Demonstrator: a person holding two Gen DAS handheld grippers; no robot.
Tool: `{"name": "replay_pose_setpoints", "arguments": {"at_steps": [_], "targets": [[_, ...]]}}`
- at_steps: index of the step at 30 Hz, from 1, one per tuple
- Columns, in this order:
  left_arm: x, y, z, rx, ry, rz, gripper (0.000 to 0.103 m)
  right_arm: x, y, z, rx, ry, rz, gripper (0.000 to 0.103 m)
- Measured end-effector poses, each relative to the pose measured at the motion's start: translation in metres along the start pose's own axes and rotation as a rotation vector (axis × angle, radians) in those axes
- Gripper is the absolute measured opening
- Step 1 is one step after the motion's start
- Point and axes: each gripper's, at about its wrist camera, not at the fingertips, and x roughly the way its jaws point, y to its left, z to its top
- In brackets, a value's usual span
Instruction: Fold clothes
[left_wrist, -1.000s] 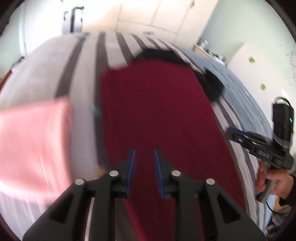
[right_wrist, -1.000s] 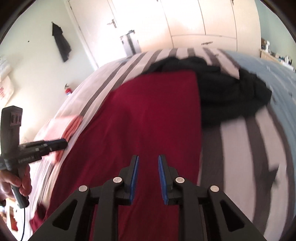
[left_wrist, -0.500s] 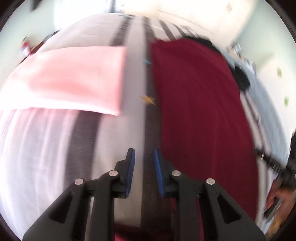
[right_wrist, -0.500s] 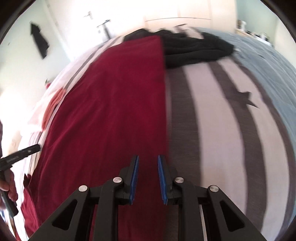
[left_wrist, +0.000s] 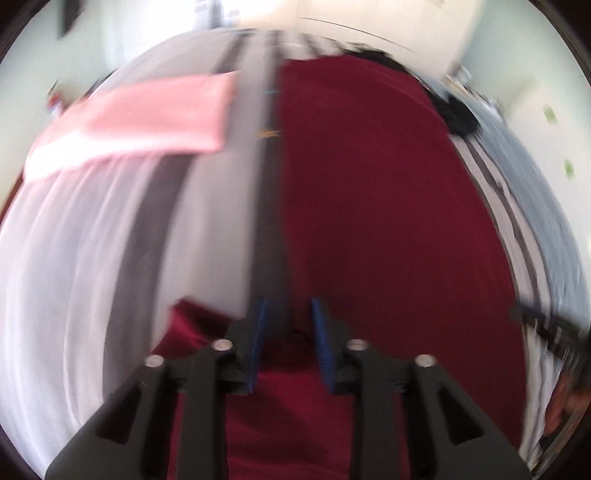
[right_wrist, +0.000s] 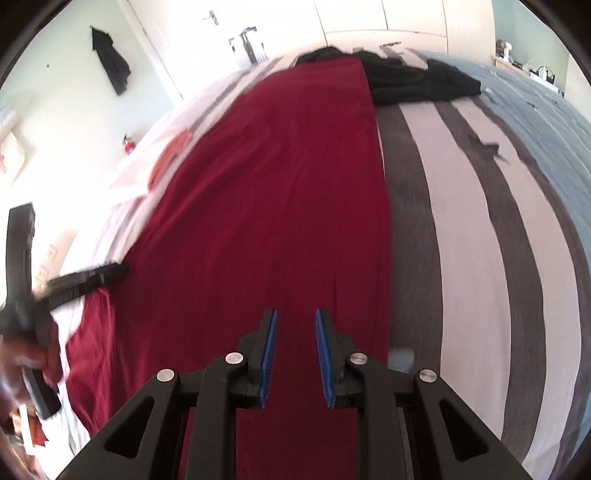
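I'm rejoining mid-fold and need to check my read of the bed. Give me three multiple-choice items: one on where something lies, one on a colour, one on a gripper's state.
1. Where does the black clothing pile lie relative to the dark red garment?
A. At its far end, on the right
B. Under its near hem
C. On the floor

2. What colour is the folded cloth to the left of the dark red garment, in the left wrist view?
A. Green
B. Pink
C. Black

3. What is between the fingers of the right gripper?
A. A pinched fold of red fabric
B. Nothing; it hangs over the garment with a gap
C. A black sleeve

Answers:
1. A, the black heap sits at the garment's far right corner.
2. B, it is pale pink against the striped bedcover.
3. B, the blue pads stand apart with flat fabric seen beyond them.
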Motion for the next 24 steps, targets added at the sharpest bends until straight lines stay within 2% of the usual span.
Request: {"name": "replay_pose_setpoints", "arguments": {"at_steps": [2, 3, 6, 13, 16, 24], "targets": [[-0.022, 0.015, 0.001, -0.047, -0.072, 0.026, 0.039, 0.003, -0.008, -0.012, -0.012, 0.021, -0.032, 0.019], [-0.032, 0.022, 0.0, -0.073, -0.103, 0.012, 0.04, 0.004, -0.015, -0.015, -0.004, 0.024, -0.037, 0.019], [-0.061, 0.037, -0.006, -0.097, -0.143, 0.038, 0.045, -0.006, -0.024, -0.02, 0.002, 0.006, -0.037, 0.019], [-0.071, 0.045, -0.062, -0.124, -0.04, 0.174, 0.045, -0.028, -0.008, -0.032, -0.038, -0.021, -0.033, 0.019], [-0.071, 0.057, -0.087, -0.154, -0.018, 0.189, 0.045, -0.037, 0.002, -0.046, -0.029, -0.029, -0.031, 0.019], [-0.066, 0.092, -0.116, -0.186, 0.031, 0.173, 0.047, -0.051, 0.023, -0.082, 0.028, -0.031, -0.045, 0.019]]}}
